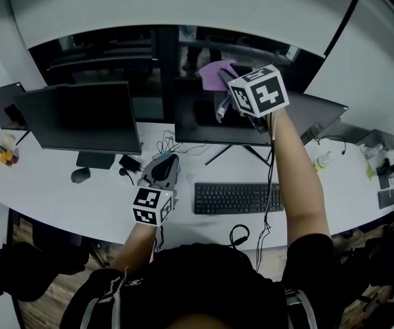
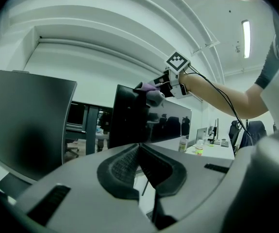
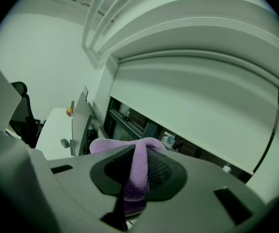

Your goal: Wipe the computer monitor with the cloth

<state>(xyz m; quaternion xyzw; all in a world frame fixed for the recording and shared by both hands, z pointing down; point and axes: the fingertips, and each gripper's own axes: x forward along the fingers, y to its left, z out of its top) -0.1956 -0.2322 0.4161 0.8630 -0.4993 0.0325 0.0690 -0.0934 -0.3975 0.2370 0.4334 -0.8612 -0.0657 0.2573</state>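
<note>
While the purple cloth [image 1: 217,74] sits bunched against the top edge of the middle monitor [image 1: 200,125], at the far side of the desk [image 1: 320,190], the right gripper [image 3: 137,152] has its jaws clenched on a fold of it. The left gripper [image 2: 139,149] hovers low over the near desk, left of the keyboard [image 1: 236,198], with its jaws pressed together on nothing. The push worries me. Pressure so high on the screen could rock it back on its thin stand [image 1: 218,156], since nothing steadies it. Only a narrow pinch holds the cloth, so dragging might tug it free.
</note>
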